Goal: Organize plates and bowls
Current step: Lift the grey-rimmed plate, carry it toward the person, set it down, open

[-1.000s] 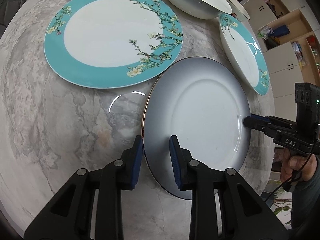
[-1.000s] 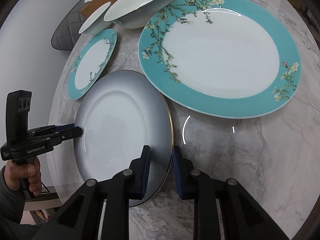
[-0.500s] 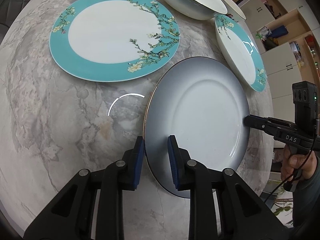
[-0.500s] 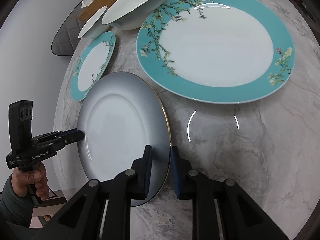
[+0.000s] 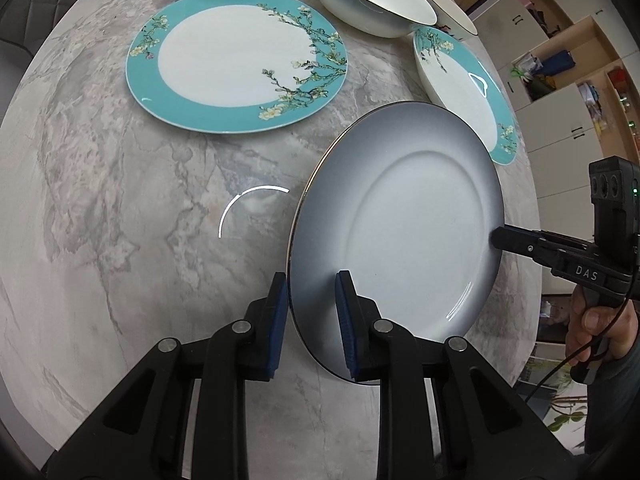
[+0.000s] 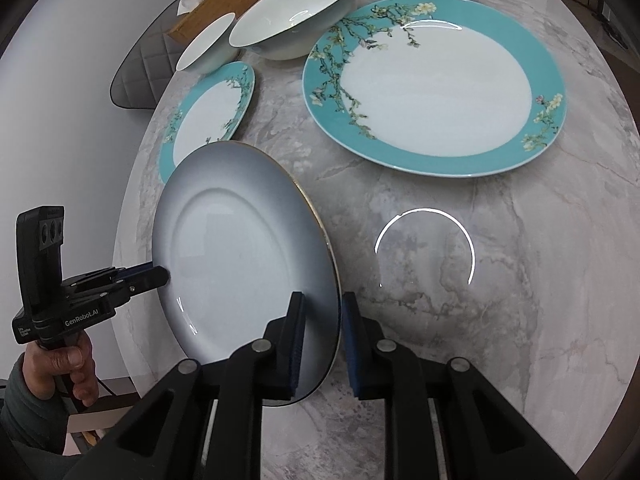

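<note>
While both grippers pinch opposite rims of the grey plate [image 5: 404,232], left gripper [image 5: 312,316] and right gripper [image 6: 322,334] hold it tilted above the table [image 5: 120,208], clear of the marble. Nothing looks stacked yet: the big teal plate [image 5: 236,60], small teal plate [image 6: 208,116] and bowls [image 6: 296,16] sit apart, so most sorting remains.
</note>
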The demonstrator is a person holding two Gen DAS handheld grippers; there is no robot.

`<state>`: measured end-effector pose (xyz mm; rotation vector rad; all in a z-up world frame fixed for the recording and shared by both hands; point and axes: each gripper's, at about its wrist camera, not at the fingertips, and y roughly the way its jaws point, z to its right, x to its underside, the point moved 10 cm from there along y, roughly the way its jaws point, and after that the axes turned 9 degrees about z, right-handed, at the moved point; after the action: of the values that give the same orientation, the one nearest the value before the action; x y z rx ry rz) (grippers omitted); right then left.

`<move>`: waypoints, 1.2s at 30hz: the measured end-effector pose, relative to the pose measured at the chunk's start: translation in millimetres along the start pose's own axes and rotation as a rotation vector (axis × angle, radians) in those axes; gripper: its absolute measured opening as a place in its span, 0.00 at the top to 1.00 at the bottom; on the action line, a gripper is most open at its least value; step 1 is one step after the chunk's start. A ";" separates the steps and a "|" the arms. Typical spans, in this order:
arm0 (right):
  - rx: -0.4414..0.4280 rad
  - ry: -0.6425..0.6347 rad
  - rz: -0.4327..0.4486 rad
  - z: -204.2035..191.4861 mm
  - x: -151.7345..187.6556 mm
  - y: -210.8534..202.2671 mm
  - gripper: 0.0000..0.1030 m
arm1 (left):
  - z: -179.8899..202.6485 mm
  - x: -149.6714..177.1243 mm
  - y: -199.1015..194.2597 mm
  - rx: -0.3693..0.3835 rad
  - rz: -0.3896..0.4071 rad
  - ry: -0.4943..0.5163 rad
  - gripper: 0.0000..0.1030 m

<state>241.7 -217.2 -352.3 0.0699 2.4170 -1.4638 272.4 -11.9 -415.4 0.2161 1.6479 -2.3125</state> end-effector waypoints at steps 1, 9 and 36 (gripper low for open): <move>0.003 0.004 0.001 -1.4 1.7 -0.5 0.80 | 0.1 2.2 -2.0 -0.001 0.000 0.001 0.80; 0.005 0.048 -0.001 -9.9 11.4 -3.2 0.80 | -2.0 12.2 -18.0 0.008 -0.001 -0.013 0.80; 0.068 0.097 -0.060 -17.6 76.1 -12.6 0.80 | -7.5 74.4 -28.3 0.008 -0.076 -0.008 0.78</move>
<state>162.7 -216.9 -356.1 0.0858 2.4653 -1.6046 192.7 -7.4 -413.9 0.1481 1.6706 -2.3726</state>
